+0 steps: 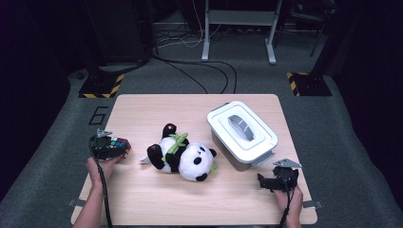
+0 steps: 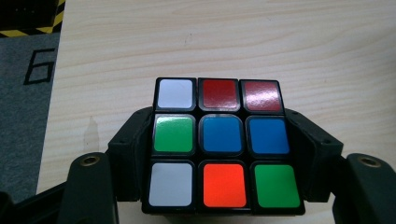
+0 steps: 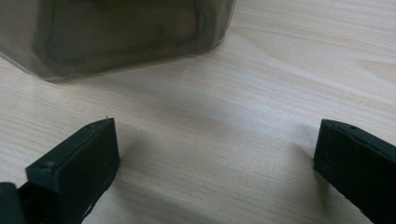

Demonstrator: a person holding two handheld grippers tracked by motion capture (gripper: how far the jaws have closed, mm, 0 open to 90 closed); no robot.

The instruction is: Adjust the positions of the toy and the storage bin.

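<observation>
A scrambled Rubik's cube (image 2: 219, 140) sits on the wooden table (image 1: 157, 204) at its left edge. My left gripper (image 1: 114, 148) has its black fingers (image 2: 133, 140) against the cube's two sides, shut on it. The cube (image 1: 119, 142) rests on the tabletop. My right gripper (image 1: 262, 180) lies at the front right of the table, open, with bare wood between its jaws (image 3: 217, 135). It points at the lower wall of a translucent grey box (image 3: 116, 32).
A plush panda (image 1: 183, 154) with green leaves lies in the middle of the table. The grey box carries a white lid with a handle (image 1: 242, 130) at the right. Cables and stand legs cross the floor behind the table.
</observation>
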